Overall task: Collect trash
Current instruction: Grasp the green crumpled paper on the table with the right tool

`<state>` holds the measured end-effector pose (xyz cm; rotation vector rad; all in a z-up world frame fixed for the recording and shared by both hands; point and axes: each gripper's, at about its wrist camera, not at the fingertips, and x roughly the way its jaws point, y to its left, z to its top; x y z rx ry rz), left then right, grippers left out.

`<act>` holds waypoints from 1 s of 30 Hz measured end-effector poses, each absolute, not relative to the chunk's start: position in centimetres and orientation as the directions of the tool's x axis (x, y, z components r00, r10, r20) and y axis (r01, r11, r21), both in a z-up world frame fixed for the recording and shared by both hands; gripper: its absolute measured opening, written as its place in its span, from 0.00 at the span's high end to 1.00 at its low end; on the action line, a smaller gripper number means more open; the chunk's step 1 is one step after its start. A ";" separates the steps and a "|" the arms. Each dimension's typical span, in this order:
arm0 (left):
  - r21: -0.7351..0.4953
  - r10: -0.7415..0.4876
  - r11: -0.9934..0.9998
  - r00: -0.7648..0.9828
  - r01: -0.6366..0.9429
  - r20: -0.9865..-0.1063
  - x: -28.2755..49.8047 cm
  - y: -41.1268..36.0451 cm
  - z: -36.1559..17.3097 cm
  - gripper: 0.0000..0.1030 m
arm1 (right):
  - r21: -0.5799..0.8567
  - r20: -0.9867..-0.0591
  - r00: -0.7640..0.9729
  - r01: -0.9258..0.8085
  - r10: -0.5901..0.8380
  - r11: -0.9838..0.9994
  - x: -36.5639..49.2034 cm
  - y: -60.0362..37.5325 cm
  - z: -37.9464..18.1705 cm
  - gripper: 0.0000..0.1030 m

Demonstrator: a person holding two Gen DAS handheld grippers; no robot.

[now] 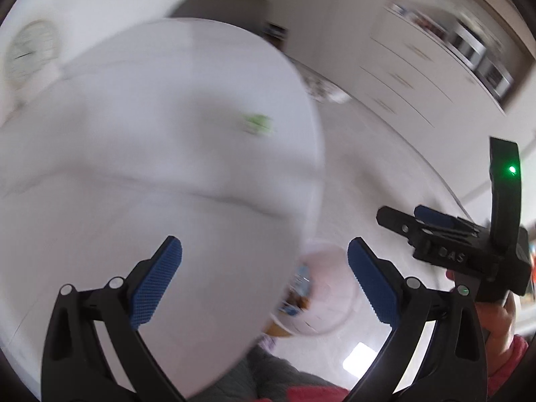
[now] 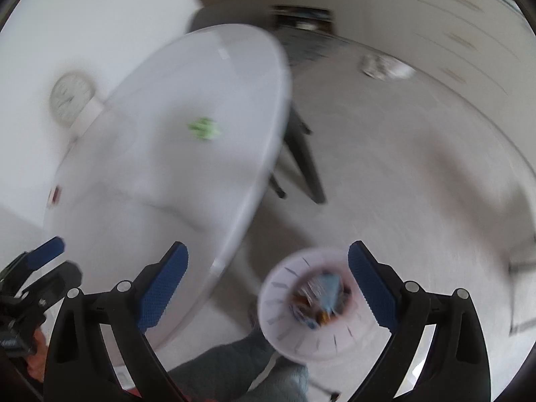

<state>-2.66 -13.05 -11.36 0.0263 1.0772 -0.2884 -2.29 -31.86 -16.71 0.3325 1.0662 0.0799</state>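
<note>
Both views are blurred by motion. A green crumpled scrap [image 1: 257,124] [image 2: 203,128] lies on the round white table [image 1: 150,167] [image 2: 167,184]. Down on the floor beside the table stands a white bin [image 1: 325,294] [image 2: 308,305] with colourful wrappers inside. My left gripper [image 1: 264,248] hangs above the table's edge, open and empty. Over the bin, my right gripper [image 2: 268,248] is open too, with nothing between its blue pads. Each gripper shows in the other's view: the right gripper [image 1: 402,216] at the right, the left gripper [image 2: 60,261] at the lower left.
A dark chair [image 2: 301,164] stands behind the table. A wall clock [image 2: 70,97] hangs at the left. White drawers [image 1: 402,77] line the far right. A pale object [image 2: 385,65] lies on the floor far off. The person's grey trouser legs [image 2: 227,368] are below.
</note>
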 end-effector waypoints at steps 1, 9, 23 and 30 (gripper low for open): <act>-0.109 -0.199 0.970 0.455 0.216 -0.868 -2.5 -12.1 -11.1 0.08 | 0.294 -0.844 0.484 0.058 0.231 0.954 -0.8 -30.7 -16.6 0.07; -0.084 -0.077 0.996 0.503 0.008 -0.861 -0.3 -4.9 -11.3 0.08 | 0.157 -0.855 0.479 -0.123 0.197 0.980 10.9 -23.2 -18.1 0.07; -0.140 -0.075 0.985 0.480 -0.101 -0.874 3.7 2.1 -13.5 0.08 | 0.062 -0.912 0.395 -0.135 0.111 0.989 17.1 -19.9 -22.5 0.67; -0.140 -0.017 0.968 0.501 -0.210 -0.865 3.0 5.7 -12.2 0.08 | 0.119 -0.877 0.441 -0.185 0.190 0.975 15.0 -18.1 -19.6 0.68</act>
